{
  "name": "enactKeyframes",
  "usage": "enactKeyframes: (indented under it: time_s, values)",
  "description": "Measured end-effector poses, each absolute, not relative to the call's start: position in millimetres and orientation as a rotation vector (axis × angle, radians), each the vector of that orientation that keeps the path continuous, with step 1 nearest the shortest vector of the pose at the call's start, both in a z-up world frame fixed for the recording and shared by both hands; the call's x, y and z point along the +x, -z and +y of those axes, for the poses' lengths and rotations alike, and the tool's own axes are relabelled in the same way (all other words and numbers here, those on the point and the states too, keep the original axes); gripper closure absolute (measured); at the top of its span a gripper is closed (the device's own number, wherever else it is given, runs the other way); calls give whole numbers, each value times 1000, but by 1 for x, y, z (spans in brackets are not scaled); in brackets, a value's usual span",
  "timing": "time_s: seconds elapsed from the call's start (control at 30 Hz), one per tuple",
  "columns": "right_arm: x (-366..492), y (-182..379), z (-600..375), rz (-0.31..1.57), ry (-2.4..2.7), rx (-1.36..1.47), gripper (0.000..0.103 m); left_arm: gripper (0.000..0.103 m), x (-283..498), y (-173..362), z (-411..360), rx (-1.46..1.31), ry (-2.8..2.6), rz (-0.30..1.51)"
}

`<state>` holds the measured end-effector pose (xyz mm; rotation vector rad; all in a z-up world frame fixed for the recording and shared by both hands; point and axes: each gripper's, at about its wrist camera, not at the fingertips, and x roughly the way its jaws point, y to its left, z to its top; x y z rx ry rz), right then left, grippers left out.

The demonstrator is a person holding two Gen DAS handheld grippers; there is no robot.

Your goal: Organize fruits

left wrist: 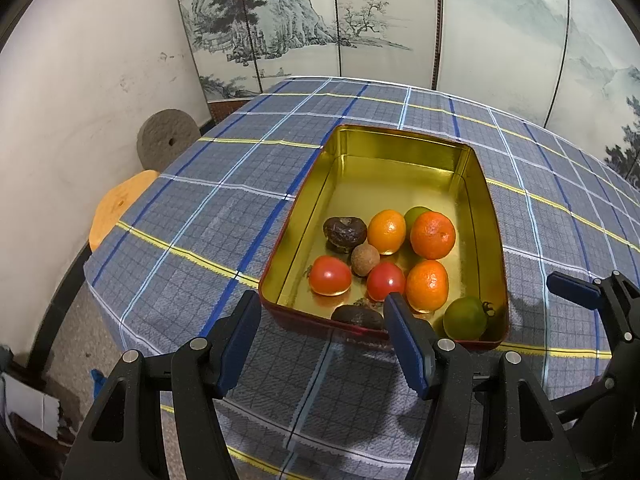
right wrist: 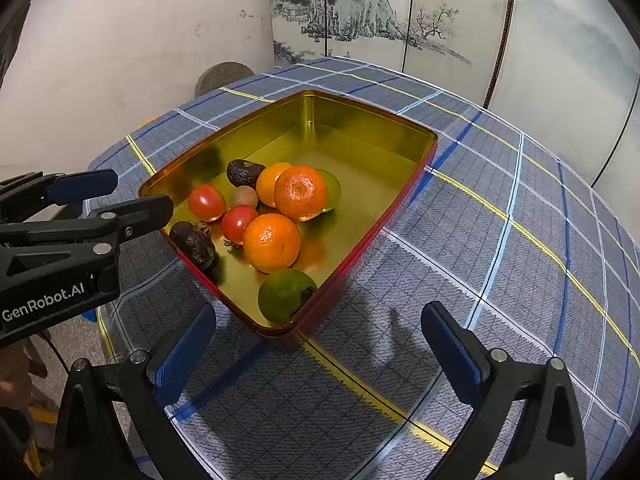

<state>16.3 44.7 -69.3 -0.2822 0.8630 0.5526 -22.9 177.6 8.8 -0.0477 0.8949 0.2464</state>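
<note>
Both claws, left gripper (left wrist: 322,336) and right gripper (right wrist: 318,346), hang apart and empty near the tin (left wrist: 494,216); reaching in could perhaps nudge its rim.

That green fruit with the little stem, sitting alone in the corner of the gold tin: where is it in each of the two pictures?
Left wrist view: the green fruit lies low and right of centre, in the tin's near right corner.
Right wrist view: the same fruit lies just below centre, in the tin's nearest corner.
Shared landmark: the orange mandarin just behind it.
</note>
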Motion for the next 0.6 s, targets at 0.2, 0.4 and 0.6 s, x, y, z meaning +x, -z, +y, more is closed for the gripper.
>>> enactKeyframes:
  time_s: [0.2,0.4,0.6]
  values:
    - [16,70,45,863,-552,-285,1,38,-23,-9,176,-46,-246,896]
    - [15,70,45,864,-551,-286,1,38,-23,-9,176,-48,-243,898]
    - [14,71,45,863,-545,-290,1,38,-23,-10,175,-41,-235,895]
